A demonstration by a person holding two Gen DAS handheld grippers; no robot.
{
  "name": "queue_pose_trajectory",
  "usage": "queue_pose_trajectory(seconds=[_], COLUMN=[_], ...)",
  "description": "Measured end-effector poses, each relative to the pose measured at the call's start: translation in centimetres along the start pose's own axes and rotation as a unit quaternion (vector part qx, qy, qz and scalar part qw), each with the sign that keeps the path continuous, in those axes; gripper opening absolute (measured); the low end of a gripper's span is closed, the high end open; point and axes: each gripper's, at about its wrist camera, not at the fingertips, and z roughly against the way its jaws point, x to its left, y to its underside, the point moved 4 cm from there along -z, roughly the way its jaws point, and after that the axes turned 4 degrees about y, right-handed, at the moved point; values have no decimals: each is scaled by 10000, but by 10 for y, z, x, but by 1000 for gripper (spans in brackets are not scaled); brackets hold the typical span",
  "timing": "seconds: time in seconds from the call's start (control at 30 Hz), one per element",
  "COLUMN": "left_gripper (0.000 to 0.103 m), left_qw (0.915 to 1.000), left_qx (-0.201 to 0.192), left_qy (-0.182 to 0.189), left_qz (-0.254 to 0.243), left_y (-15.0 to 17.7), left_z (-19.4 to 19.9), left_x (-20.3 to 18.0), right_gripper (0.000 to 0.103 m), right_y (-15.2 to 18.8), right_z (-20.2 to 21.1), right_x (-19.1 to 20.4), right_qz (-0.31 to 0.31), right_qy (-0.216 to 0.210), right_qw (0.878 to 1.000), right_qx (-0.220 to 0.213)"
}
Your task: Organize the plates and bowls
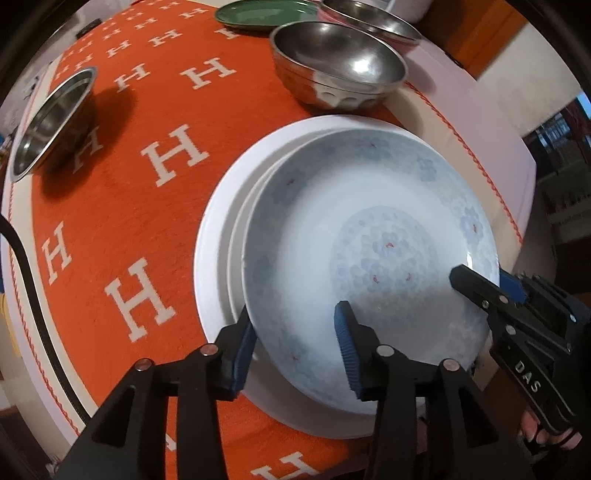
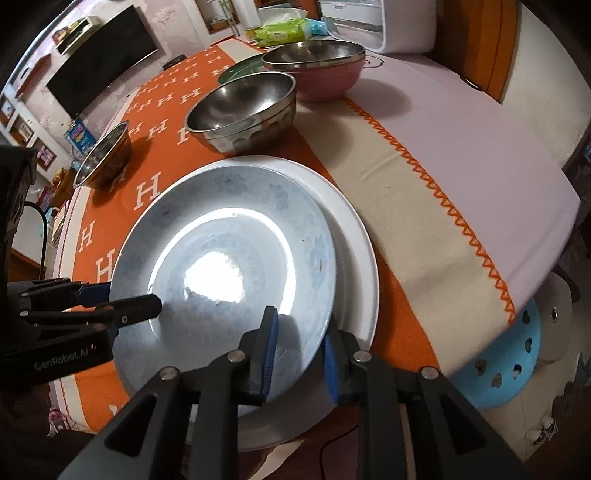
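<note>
A pale blue patterned plate (image 1: 369, 221) (image 2: 229, 229) lies inside a larger white plate (image 1: 218, 236) (image 2: 362, 277) on the orange tablecloth. My left gripper (image 1: 295, 350) straddles the patterned plate's near rim, one blue pad outside and one over the plate's inside. There is a clear gap at the pads, so it is open. My right gripper (image 2: 301, 356) straddles the rim on the opposite side, pads apart and not pressing. Each wrist view also shows the other gripper at the plate's edge: the right gripper (image 1: 487, 280) and the left gripper (image 2: 131, 297).
A large steel bowl (image 1: 340, 70) (image 2: 243, 110) stands just beyond the plates. Behind it are a pink bowl (image 1: 373, 22) (image 2: 317, 70) and a green plate (image 1: 266, 13). A small steel bowl (image 1: 51, 125) (image 2: 105, 155) sits far left. A blue stool (image 2: 502, 369) stands past the table edge.
</note>
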Motion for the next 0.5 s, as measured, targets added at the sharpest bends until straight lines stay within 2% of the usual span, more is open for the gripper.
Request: queue_pose_trajectory(seconds=[0.13, 0.2, 0.27, 0.33, 0.4, 0.5], left_gripper=[57, 60, 60, 60, 60, 60], left_qw=[9994, 9987, 9983, 9974, 9965, 9947], left_qx=[24, 71, 67, 11, -99, -308], left_qy=[90, 122, 238, 360, 394, 472], left_qz=[-337, -500, -535, -619, -730, -865], left_y=[-4, -6, -8, -11, -14, -18], left_z=[6, 11, 16, 24, 29, 43], left_x=[-5, -7, -7, -5, -3, -3], right_gripper=[24, 24, 28, 40, 48, 51], right_y=[0, 0, 1, -1, -4, -7], right_z=[3, 4, 6, 12, 21, 32], right_x=[2, 5, 7, 9, 10, 11], right_qz=[-130, -201, -285, -368, -407, -484], right_qy=[195, 377, 464, 528, 587, 673], right_qw=[9997, 9990, 9984, 9979, 9973, 9959], right_qx=[69, 146, 163, 20, -161, -351])
